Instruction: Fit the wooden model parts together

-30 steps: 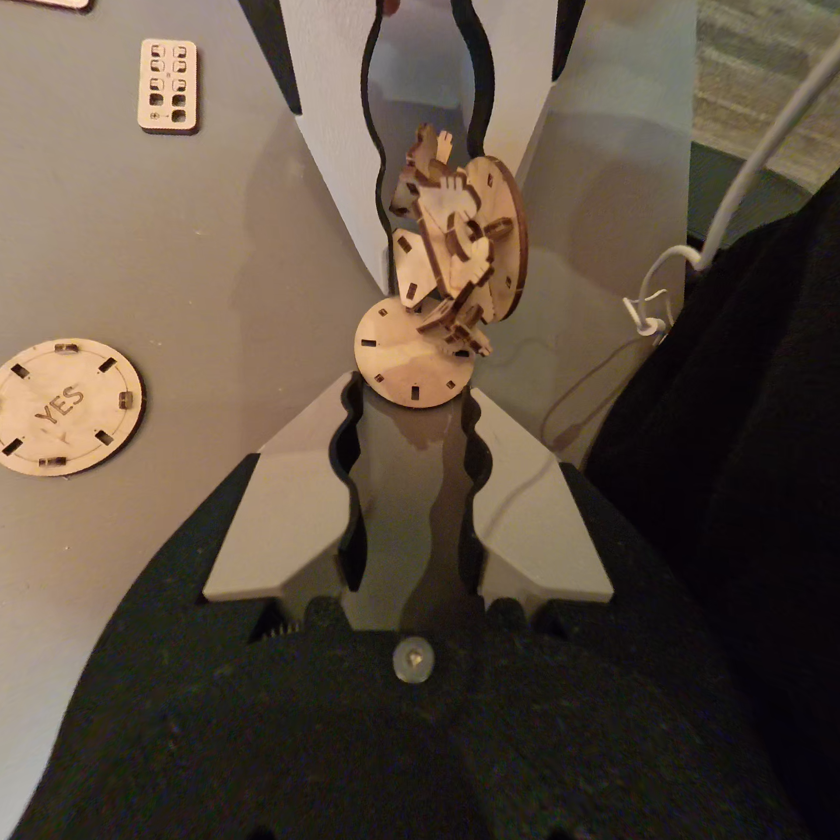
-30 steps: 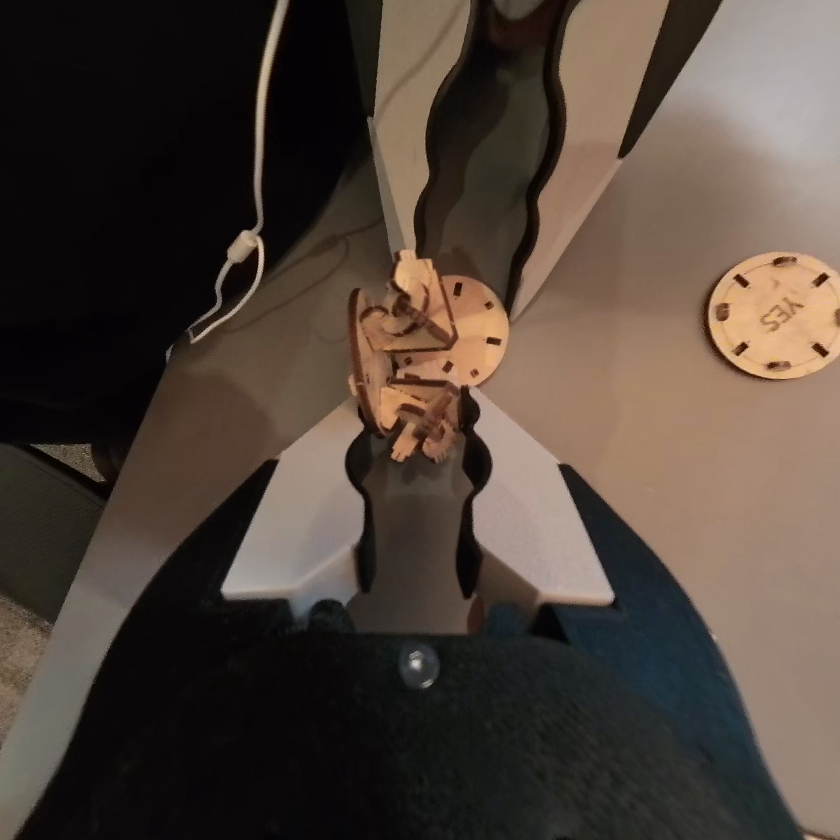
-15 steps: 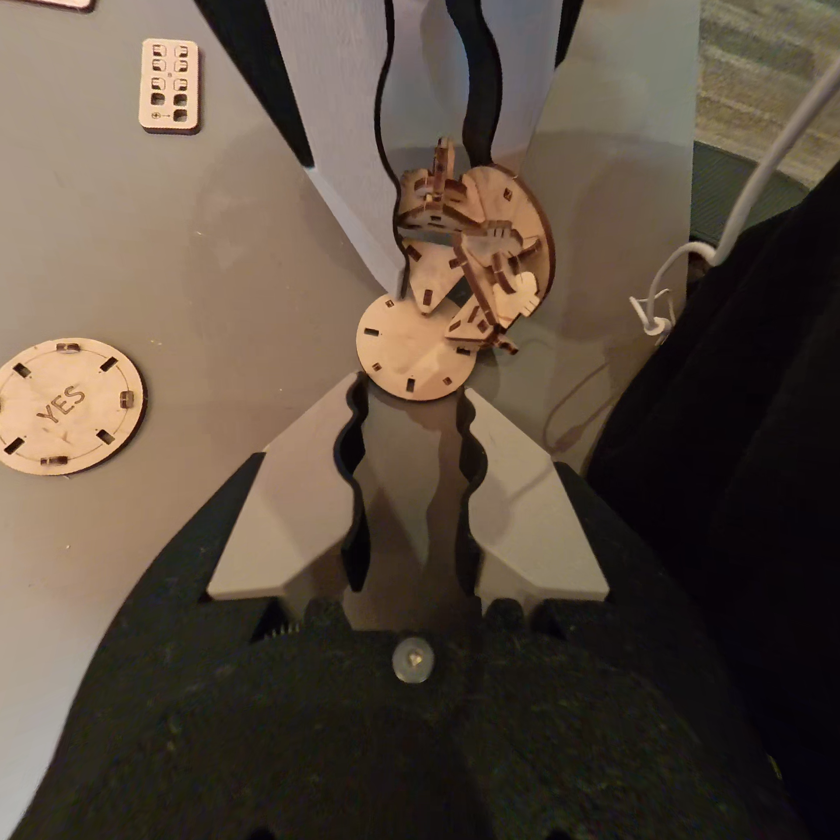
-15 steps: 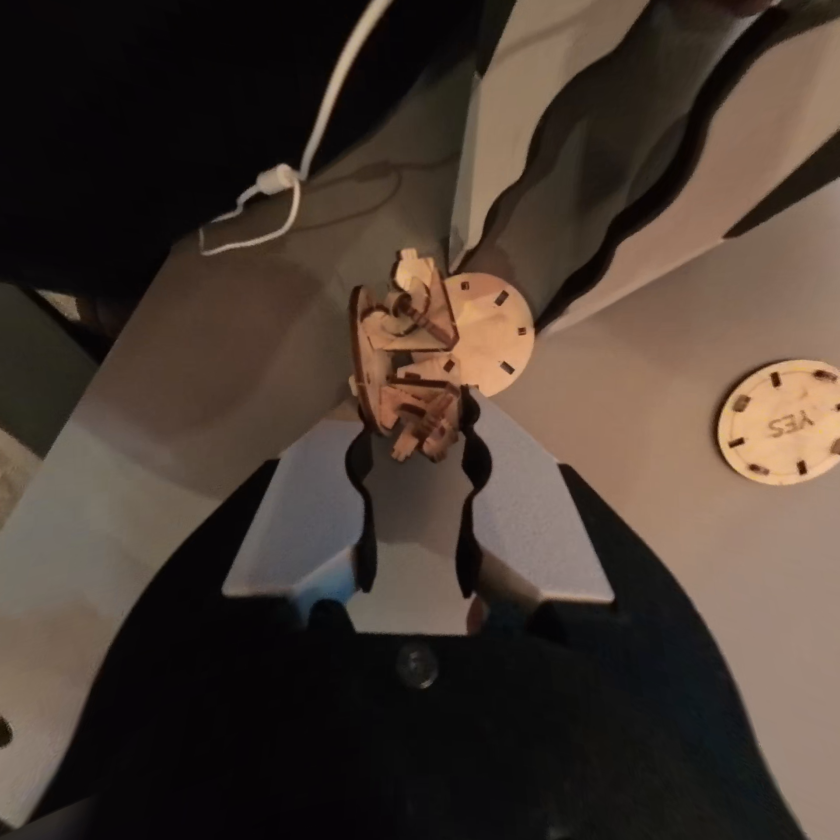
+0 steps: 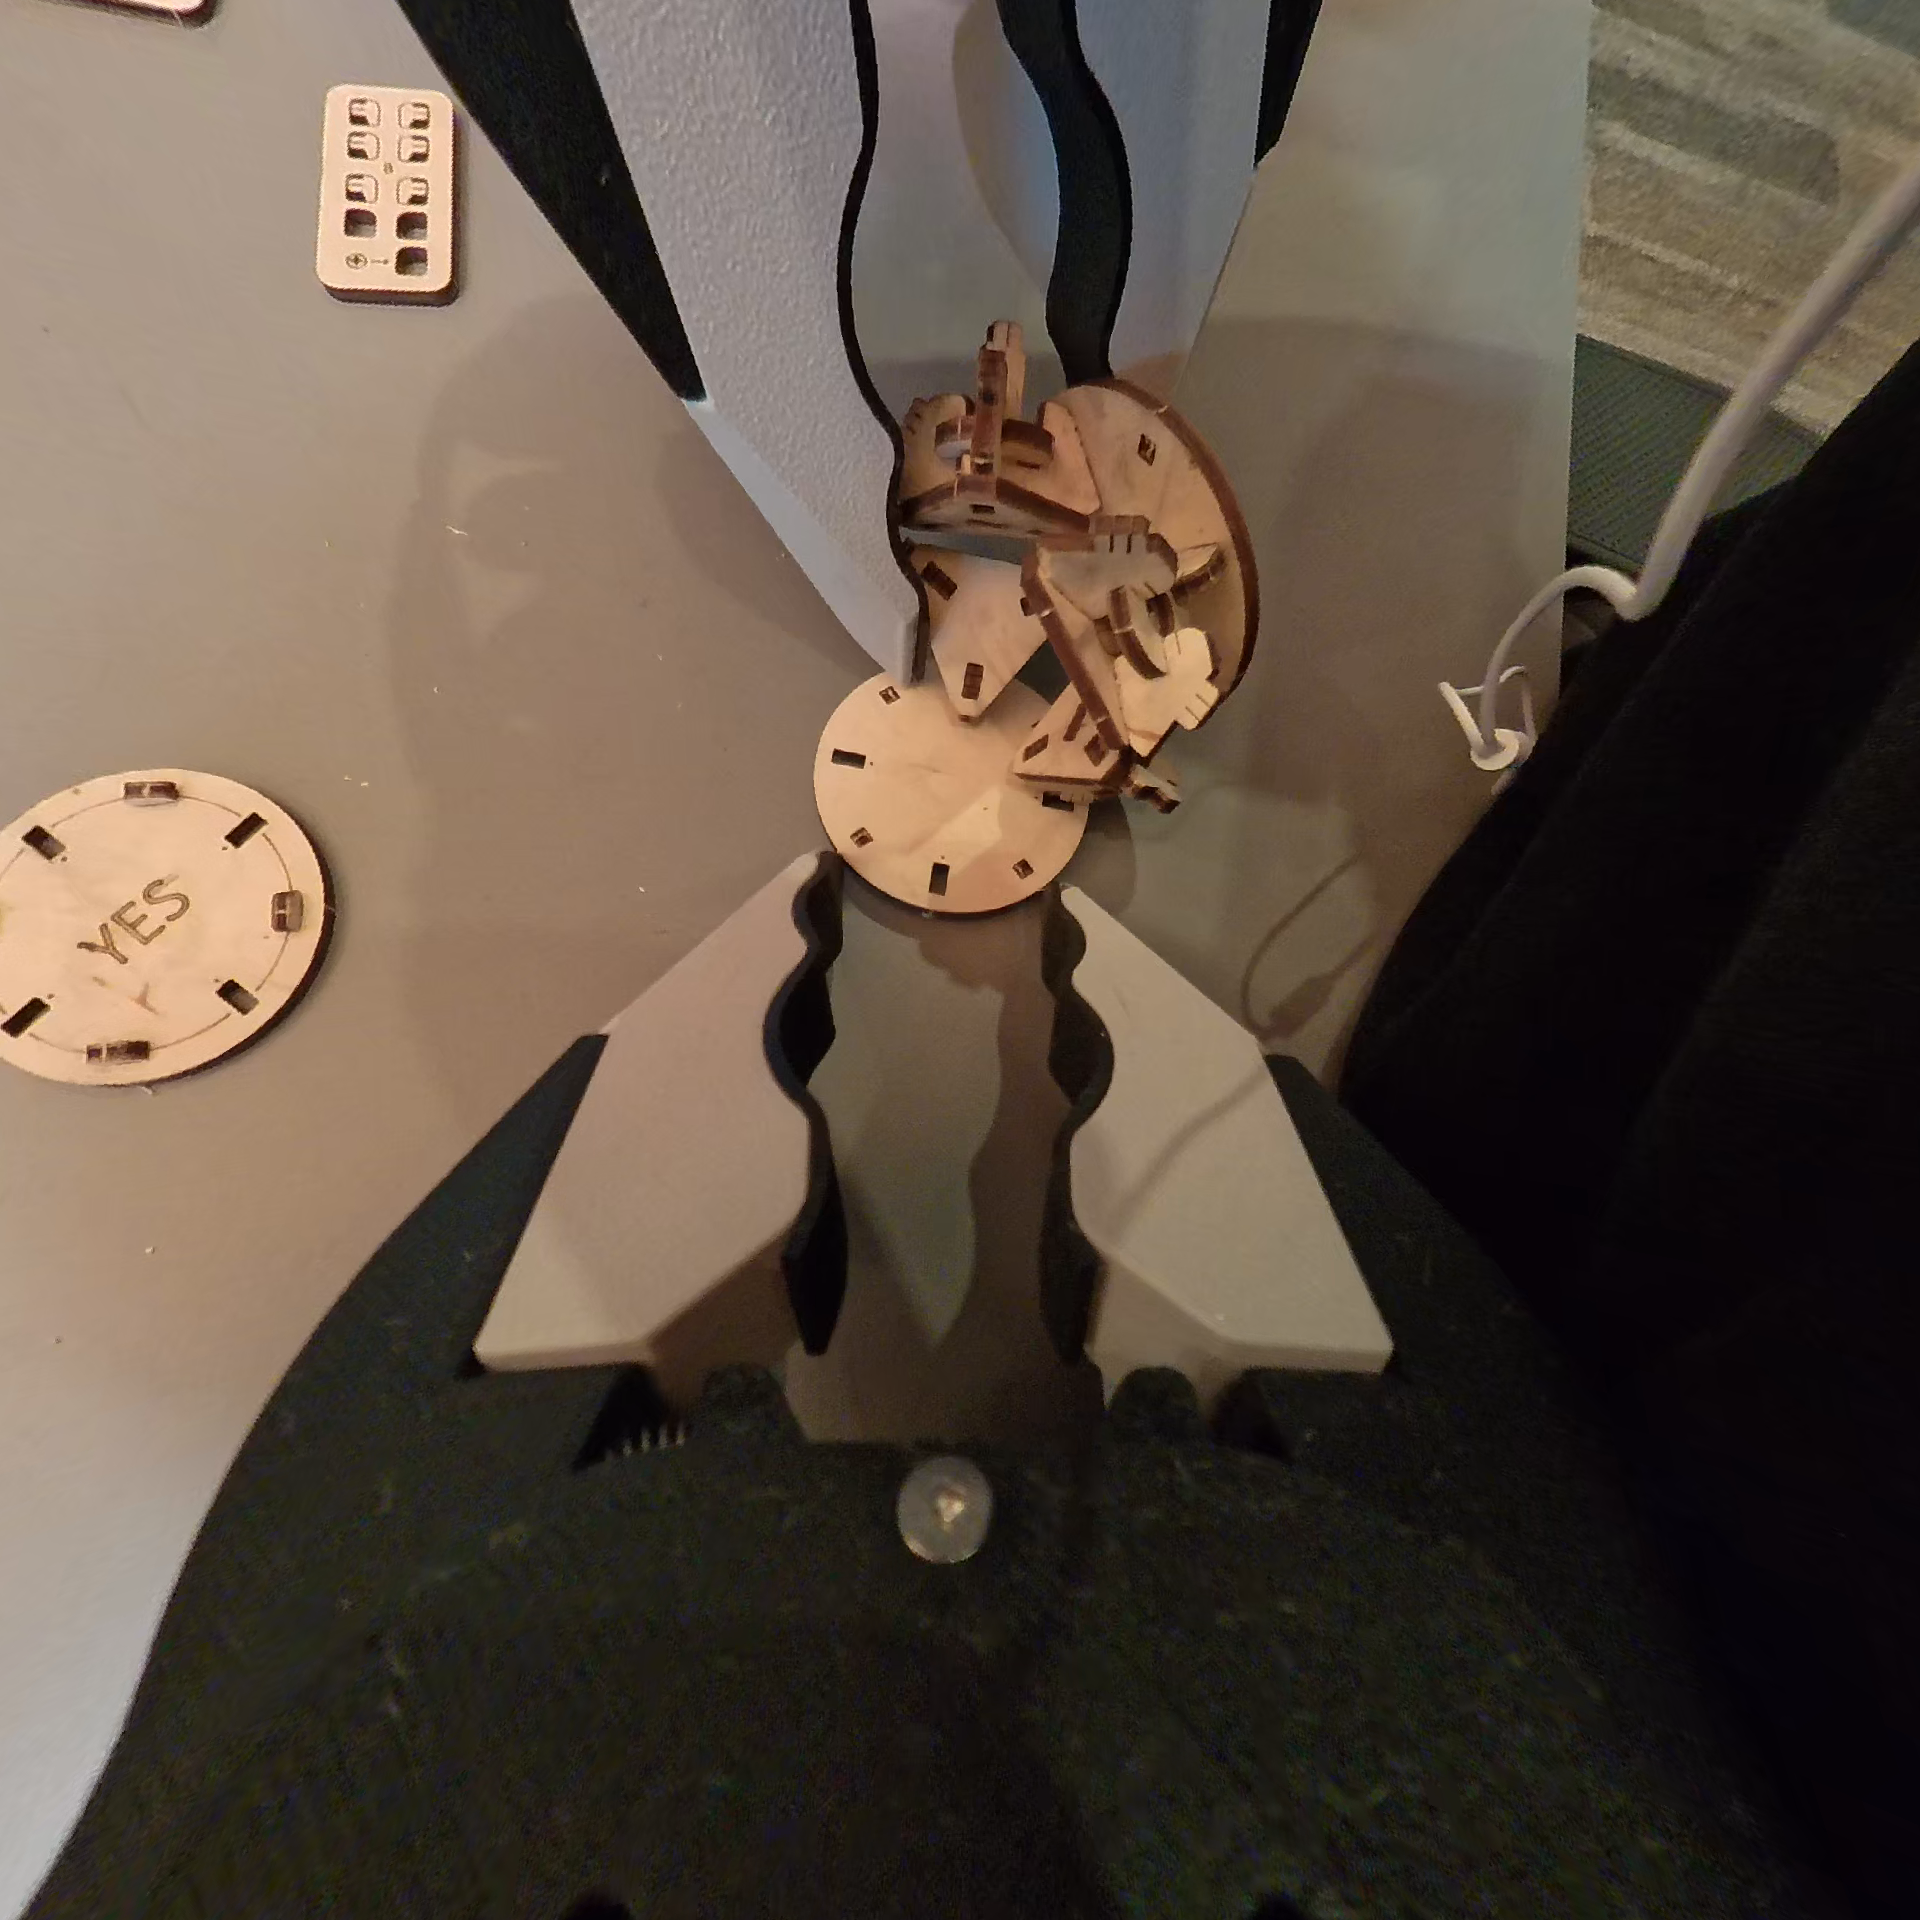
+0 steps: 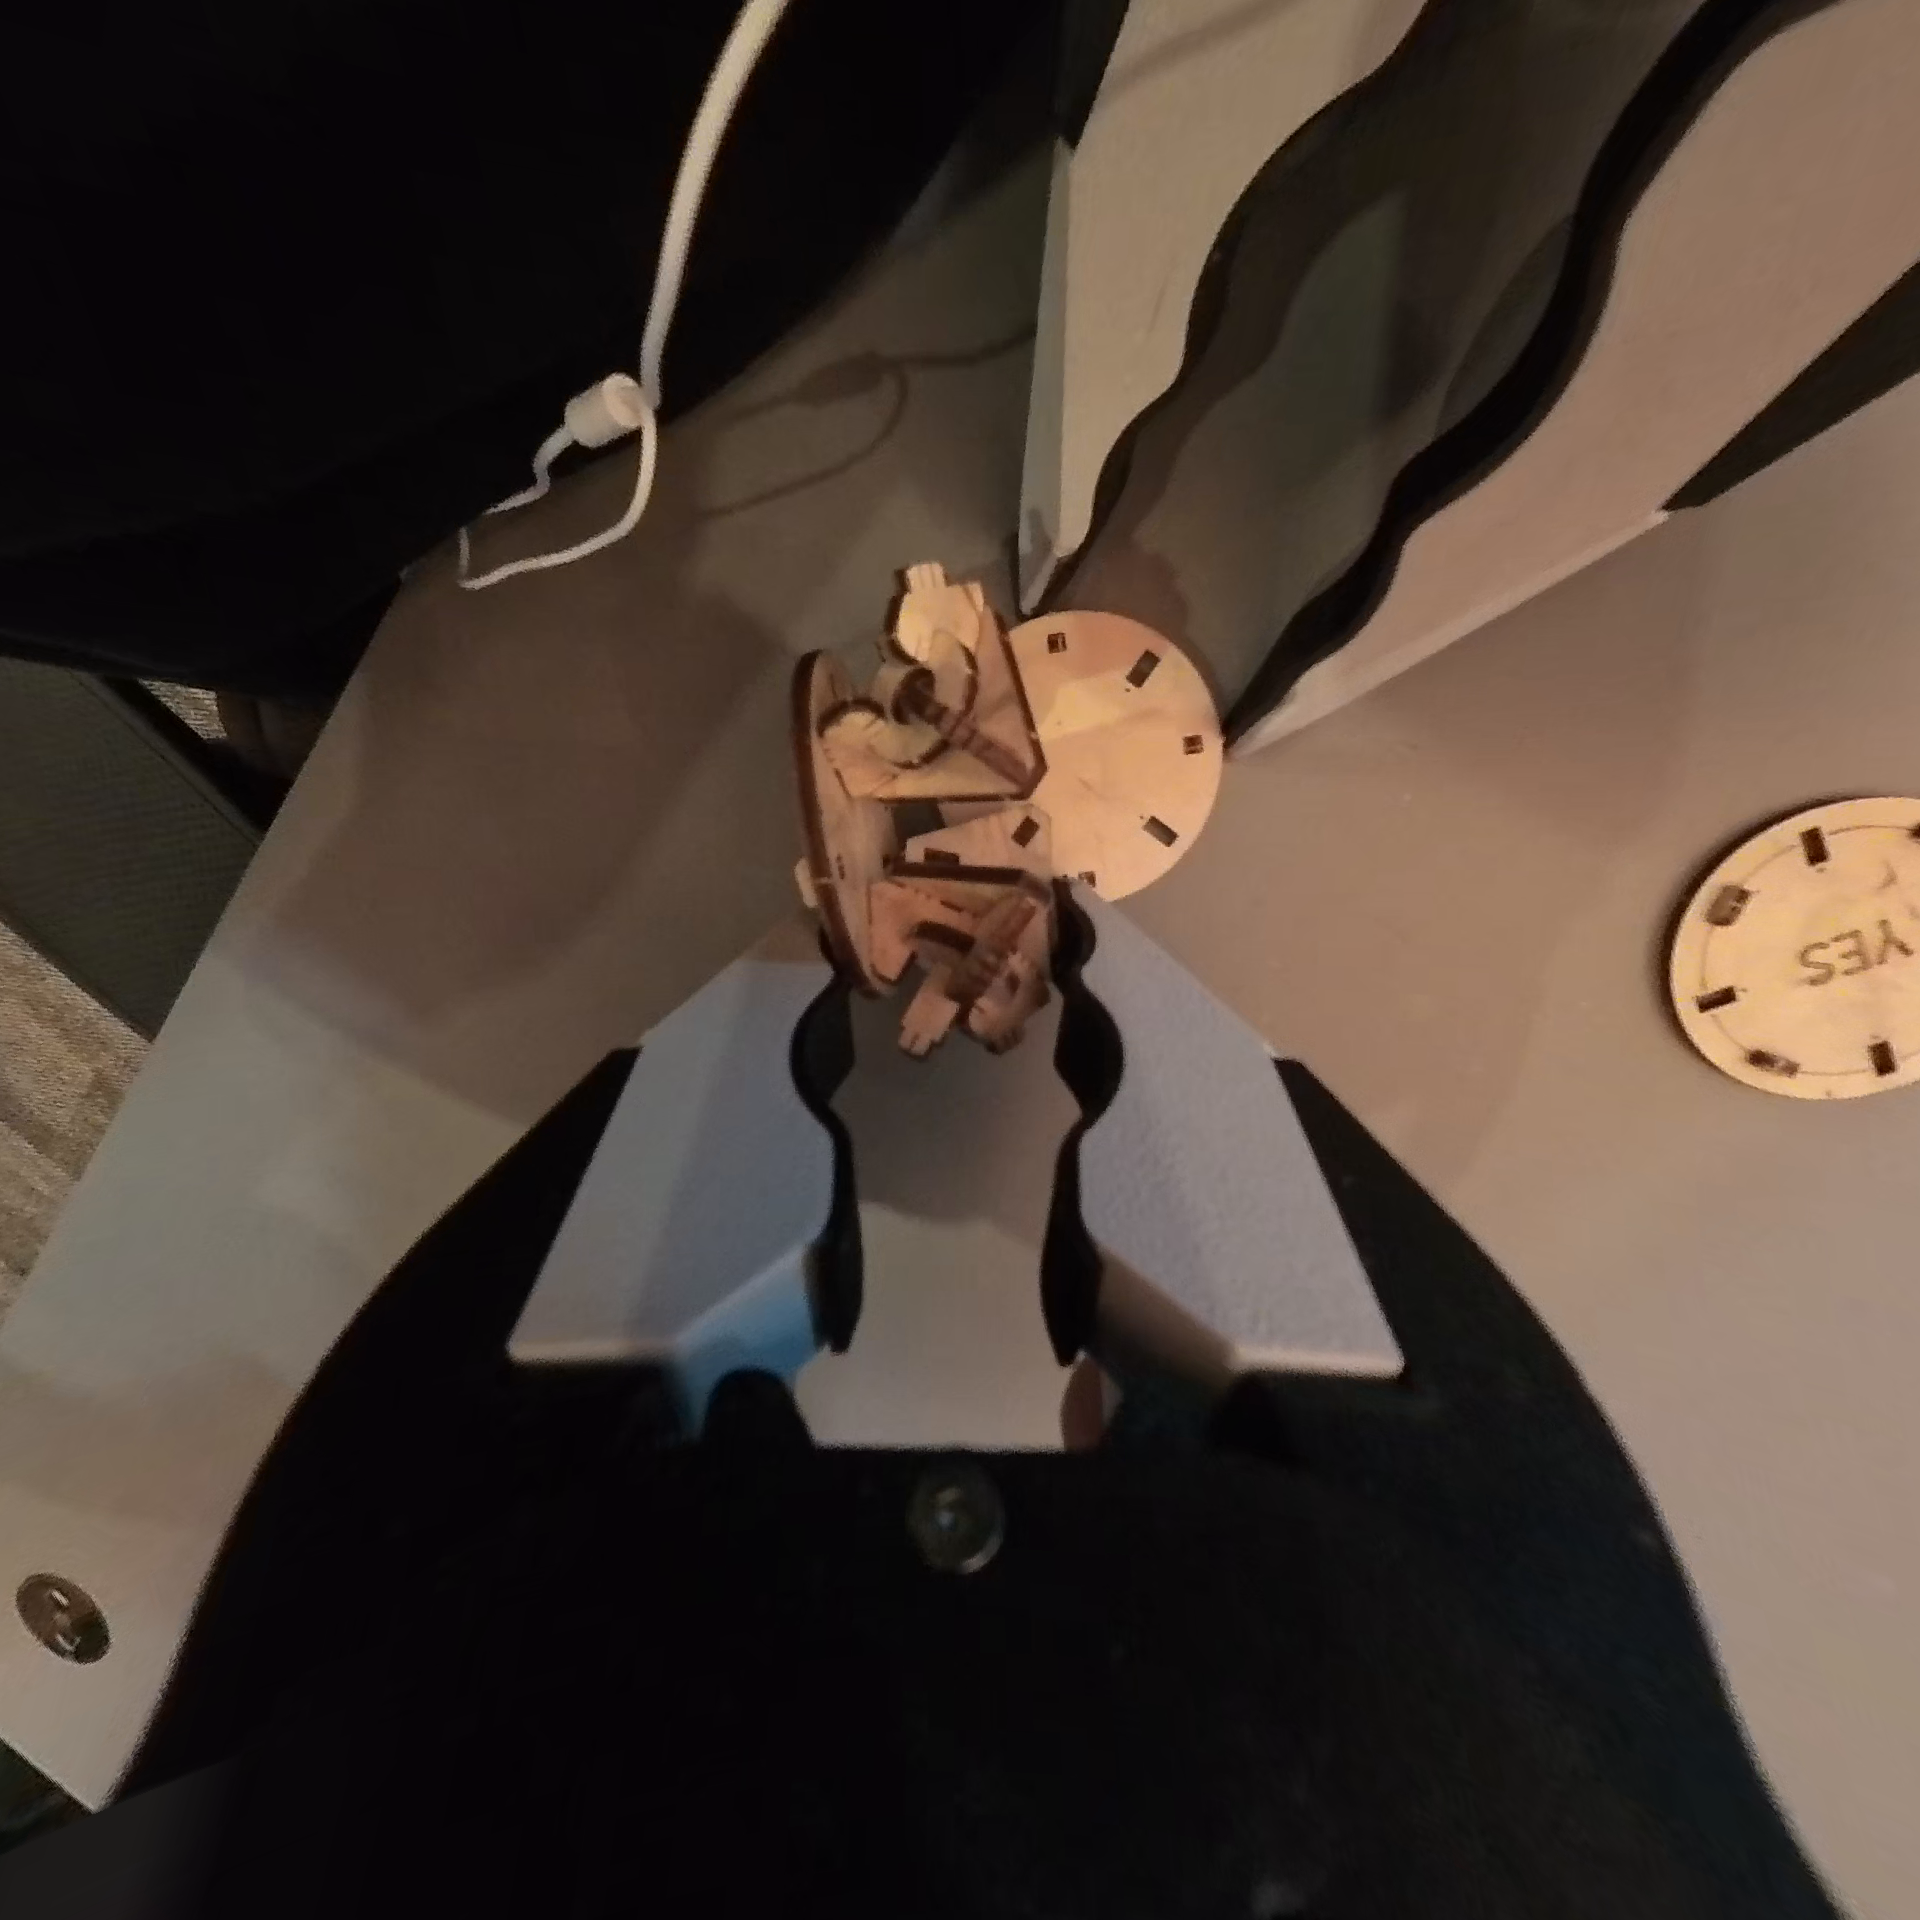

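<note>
My right gripper (image 6: 951, 945) is shut on a small wooden assembly (image 6: 914, 831), a disc with several slotted parts standing on it, held on edge above the grey table (image 6: 520, 831). The assembly also shows in the left wrist view (image 5: 1081, 582), between the right gripper's fingers (image 5: 748, 312). My left gripper (image 5: 945, 883) has both fingertips against the near rim of a plain wooden disc (image 5: 935, 800) with slots around its edge, low at the table. In the right wrist view this disc (image 6: 1132, 748) lies just behind the assembly, at the left gripper's fingers (image 6: 1049, 416).
An engraved wooden disc (image 5: 145, 925) lies to the left on the table; it also shows in the right wrist view (image 6: 1818, 956). A small rectangular wooden panel (image 5: 387, 194) lies far left. A white cable (image 5: 1496, 707) and a person's dark clothing (image 5: 1662, 1143) lie at the table's right edge. About 5 cm separates my left fingertips from my right.
My left jaws have narrowed onto the plain disc. The right gripper has turned the assembly and shifted it a little over the disc. The left gripper has hardly moved.
</note>
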Demonstrator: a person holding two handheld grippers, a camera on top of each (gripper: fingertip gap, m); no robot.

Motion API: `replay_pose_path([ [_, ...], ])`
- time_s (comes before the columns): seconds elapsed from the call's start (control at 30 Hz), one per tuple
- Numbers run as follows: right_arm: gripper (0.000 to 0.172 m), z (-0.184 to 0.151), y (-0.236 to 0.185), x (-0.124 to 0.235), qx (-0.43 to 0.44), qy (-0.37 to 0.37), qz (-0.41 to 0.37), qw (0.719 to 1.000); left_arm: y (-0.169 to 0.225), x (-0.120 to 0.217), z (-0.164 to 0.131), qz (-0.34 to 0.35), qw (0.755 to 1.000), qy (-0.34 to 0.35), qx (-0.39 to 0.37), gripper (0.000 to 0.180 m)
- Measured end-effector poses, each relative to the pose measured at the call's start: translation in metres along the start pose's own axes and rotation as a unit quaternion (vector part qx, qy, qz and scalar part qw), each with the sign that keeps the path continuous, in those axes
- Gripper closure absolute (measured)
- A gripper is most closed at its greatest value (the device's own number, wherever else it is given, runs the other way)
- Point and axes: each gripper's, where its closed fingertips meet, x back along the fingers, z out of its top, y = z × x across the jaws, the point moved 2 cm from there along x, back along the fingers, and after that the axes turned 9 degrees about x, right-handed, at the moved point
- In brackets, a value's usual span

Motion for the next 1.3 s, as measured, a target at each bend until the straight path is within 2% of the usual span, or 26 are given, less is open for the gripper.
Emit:
replay_pose_path([
  [0.13, 0.137, 0.000, 0.000, 0.000, -0.001, -0.003, -0.002, 1.000, 0.001, 0.005, 0.002, 0.004, 1.000, 0.018, -0.005, 0.150],
  [0.2, 0.137, 0.000, 0.000, 0.000, -0.004, -0.003, -0.002, 1.000, 0.001, 0.012, 0.008, 0.003, 0.999, 0.052, -0.004, 0.162],
  [0.3, 0.137, 0.000, 0.000, 0.000, -0.003, -0.009, -0.002, 1.000, 0.011, 0.018, 0.013, -0.030, 0.997, 0.076, -0.003, 0.168],
  [0.37, 0.137, 0.001, 0.000, 0.000, -0.004, -0.013, -0.002, 1.000, 0.014, 0.015, 0.011, -0.040, 0.997, 0.068, 0.001, 0.158],
  [0.43, 0.137, 0.001, 0.000, 0.000, -0.005, -0.015, -0.001, 1.000, 0.012, 0.011, 0.009, -0.032, 0.998, 0.056, 0.008, 0.141],
  [0.6, 0.137, 0.001, 0.000, 0.000, -0.008, -0.023, 0.000, 1.000, 0.021, 0.011, 0.011, -0.098, 0.992, 0.057, 0.051, 0.144],
  [0.67, 0.137, 0.001, 0.000, 0.000, -0.009, -0.027, -0.002, 1.000, 0.017, 0.007, 0.010, -0.087, 0.993, 0.044, 0.065, 0.142],
  [0.9, 0.137, 0.001, 0.000, -0.001, -0.008, -0.029, -0.019, 0.999, 0.001, 0.005, 0.014, -0.069, 0.990, 0.053, 0.109, 0.108],
  [1.03, 0.137, 0.002, -0.001, -0.001, -0.002, -0.039, -0.024, 0.999, -0.001, 0.006, 0.015, -0.090, 0.986, 0.057, 0.131, 0.109],
  [1.3, 0.137, 0.003, 0.000, -0.001, 0.008, -0.061, -0.029, 0.998, 0.005, 0.005, 0.011, -0.098, 0.988, 0.042, 0.113, 0.118],
])
